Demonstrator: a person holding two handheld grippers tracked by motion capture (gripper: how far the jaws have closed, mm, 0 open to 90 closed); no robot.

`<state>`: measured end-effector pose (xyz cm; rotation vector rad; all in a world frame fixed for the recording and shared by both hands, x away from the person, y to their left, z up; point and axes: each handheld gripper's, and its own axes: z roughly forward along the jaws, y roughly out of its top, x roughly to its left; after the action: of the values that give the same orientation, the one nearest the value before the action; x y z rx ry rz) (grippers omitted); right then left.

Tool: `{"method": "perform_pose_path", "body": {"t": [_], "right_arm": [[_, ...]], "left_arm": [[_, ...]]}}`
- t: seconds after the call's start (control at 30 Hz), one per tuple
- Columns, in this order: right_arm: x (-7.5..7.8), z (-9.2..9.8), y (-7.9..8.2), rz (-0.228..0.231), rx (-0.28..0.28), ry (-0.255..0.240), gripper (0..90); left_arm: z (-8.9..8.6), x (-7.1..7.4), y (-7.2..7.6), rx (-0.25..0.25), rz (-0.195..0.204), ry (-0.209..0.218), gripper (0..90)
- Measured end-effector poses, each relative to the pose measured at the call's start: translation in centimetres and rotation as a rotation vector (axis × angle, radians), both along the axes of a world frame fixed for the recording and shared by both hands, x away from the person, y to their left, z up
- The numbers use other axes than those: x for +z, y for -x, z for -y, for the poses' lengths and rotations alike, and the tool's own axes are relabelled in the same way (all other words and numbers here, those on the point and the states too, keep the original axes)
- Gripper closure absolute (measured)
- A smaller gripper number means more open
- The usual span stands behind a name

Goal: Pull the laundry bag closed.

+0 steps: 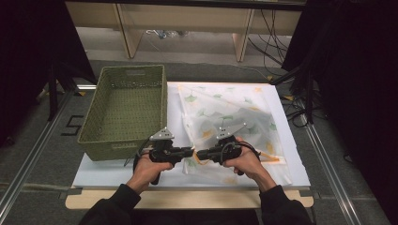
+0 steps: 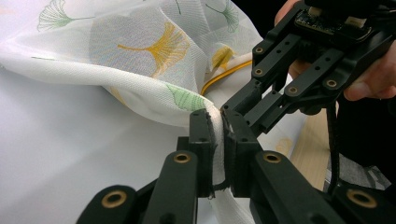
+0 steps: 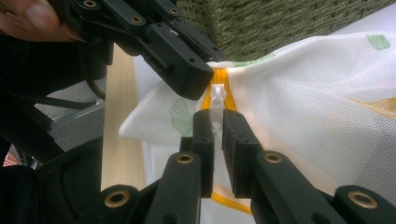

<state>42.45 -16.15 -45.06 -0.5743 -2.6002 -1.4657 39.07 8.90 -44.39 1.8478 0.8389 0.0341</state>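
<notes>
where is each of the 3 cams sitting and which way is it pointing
High view: above the person's side, facing forward and down at the table, green basket, mesh bag; forearms and both hands show.
Left gripper view: on the left gripper, looking along jaws pinching bag fabric.
Right gripper view: on the right gripper, jaws closed on the zipper pull.
Both gripper views show the opposite gripper.

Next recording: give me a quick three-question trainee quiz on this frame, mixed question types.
1. True or false: the green basket holds the mesh bag.
2. What is the right gripper pinching?
A. the white zipper pull
B. the basket rim
C. a cable
3. Fill in: the left gripper is shut on the bag's ____.

Key: 1 false, the bag lies on the white table cover; 2 A; 3 fabric.
</notes>
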Motion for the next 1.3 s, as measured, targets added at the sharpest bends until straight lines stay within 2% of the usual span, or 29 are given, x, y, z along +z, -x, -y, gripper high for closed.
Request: {"method": "perform_pose_path", "body": {"t": [0.23,0.33,0.37,0.5,0.57,0.7,0.8,0.93,1.03,1.3], "right_arm": [[-0.02,-0.11,0.0,0.001,0.005,0.004,86.8],[-0.09,0.01,-0.07,-0.02,-0.004,0.01,81.0],[-0.08,0.11,-0.09,-0.016,-0.019,0.016,80.1],[-0.28,0.04,-0.17,0.006,0.0,0.039,75.2],[-0.33,-0.06,-0.12,-0.008,-0.005,0.037,73.8],[-0.33,-0.11,-0.14,-0.007,-0.002,0.035,72.9],[-0.38,-0.2,-0.09,0.005,0.029,0.037,76.8],[-0.33,-0.18,-0.1,0.0,0.045,0.025,76.6],[-0.34,-0.16,-0.13,0.023,0.052,0.023,80.2],[-0.12,-0.03,-0.14,0.041,0.057,0.036,86.0]], "left_arm": [[0.0,-0.02,0.0,-0.002,0.003,-0.004,82.8],[-0.05,0.02,0.01,-0.004,0.004,-0.01,82.7],[-0.06,0.03,0.0,-0.008,0.006,-0.012,82.7],[0.0,0.05,0.01,-0.025,0.012,-0.019,82.7],[0.01,0.03,0.01,-0.03,0.012,-0.02,82.8],[0.16,0.05,0.07,-0.046,0.019,-0.021,82.8],[0.28,0.02,0.09,-0.06,0.024,-0.024,82.8],[0.35,0.01,0.12,-0.07,0.031,-0.021,82.8],[0.3,-0.01,0.07,-0.073,0.028,-0.02,82.8],[0.14,0.0,0.0,-0.069,0.026,-0.028,82.7]]}}
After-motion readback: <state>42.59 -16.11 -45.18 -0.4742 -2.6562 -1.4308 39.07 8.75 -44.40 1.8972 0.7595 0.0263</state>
